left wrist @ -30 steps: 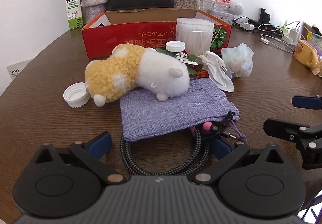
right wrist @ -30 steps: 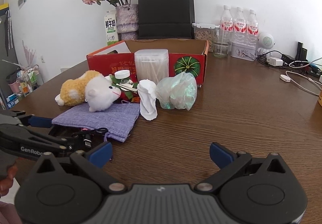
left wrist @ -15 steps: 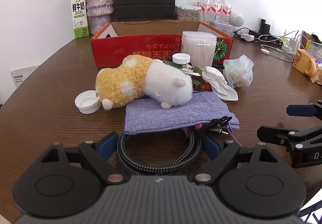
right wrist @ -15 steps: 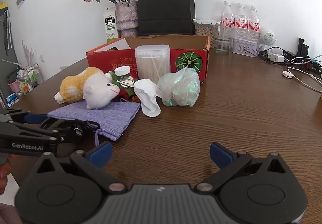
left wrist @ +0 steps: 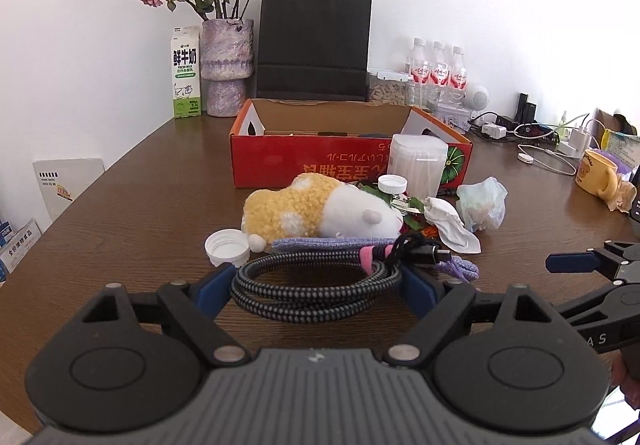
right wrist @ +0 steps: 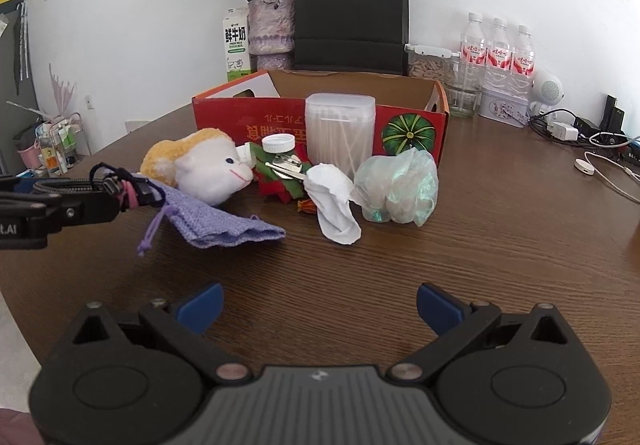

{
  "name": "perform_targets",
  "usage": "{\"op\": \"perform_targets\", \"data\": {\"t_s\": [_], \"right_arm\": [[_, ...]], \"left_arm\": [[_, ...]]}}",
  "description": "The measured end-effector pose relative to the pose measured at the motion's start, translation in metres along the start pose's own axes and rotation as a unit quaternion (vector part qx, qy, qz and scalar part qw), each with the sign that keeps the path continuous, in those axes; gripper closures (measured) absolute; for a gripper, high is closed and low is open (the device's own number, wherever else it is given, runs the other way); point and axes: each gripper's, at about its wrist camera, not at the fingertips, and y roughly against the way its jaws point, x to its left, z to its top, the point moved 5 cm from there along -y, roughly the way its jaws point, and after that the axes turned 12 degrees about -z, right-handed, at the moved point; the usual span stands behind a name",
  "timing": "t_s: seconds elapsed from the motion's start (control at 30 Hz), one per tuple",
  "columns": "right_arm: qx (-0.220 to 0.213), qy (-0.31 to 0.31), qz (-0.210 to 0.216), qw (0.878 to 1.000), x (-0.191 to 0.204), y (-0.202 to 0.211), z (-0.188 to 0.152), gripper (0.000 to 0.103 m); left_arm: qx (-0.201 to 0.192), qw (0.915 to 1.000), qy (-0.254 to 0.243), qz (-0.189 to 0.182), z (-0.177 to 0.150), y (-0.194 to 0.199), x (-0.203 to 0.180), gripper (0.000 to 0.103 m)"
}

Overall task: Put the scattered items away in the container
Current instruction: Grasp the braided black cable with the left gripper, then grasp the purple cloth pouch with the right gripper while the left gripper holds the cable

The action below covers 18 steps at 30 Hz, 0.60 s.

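Note:
My left gripper [left wrist: 316,283] is shut on a coiled black-and-grey braided cable [left wrist: 312,285] and holds it lifted above the table; the purple pouch [right wrist: 216,219] is lifted at one edge with it. The open red cardboard box [left wrist: 348,169] stands behind. In front of it lie a yellow-and-white plush toy [left wrist: 320,211], a clear cotton-swab tub [left wrist: 418,165], a white cap [left wrist: 226,247], a white tissue [right wrist: 334,201] and a crumpled plastic bag [right wrist: 396,185]. My right gripper [right wrist: 318,305] is open and empty, low over bare table.
A black paper bag [left wrist: 314,45], flower vase [left wrist: 226,65], milk carton [left wrist: 185,77] and water bottles [left wrist: 438,67] stand behind the box. Chargers and cables [left wrist: 532,141] and a yellow mug [left wrist: 598,173] are at the right.
My left gripper has closed on the coiled cable and raised it off the table, pulling the pouch's edge up. The right gripper has stayed open and nearly still.

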Motion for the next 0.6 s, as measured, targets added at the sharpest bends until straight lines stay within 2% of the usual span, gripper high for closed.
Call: {"op": "perform_targets", "data": {"t_s": [0.27, 0.47, 0.6], "right_arm": [[0.002, 0.021, 0.007, 1.0, 0.024, 0.0, 0.004, 0.0], [0.003, 0.037, 0.027, 0.999, 0.052, 0.0, 0.006, 0.0], [0.007, 0.041, 0.042, 0.998, 0.071, -0.005, 0.01, 0.0]], "left_arm": [[-0.014, 0.9996, 0.021, 0.015, -0.005, 0.023, 0.026, 0.015], [-0.019, 0.9978, 0.043, 0.046, -0.01, 0.044, 0.063, 0.015], [-0.035, 0.9969, 0.048, 0.053, -0.007, 0.055, 0.079, 0.015]]}}
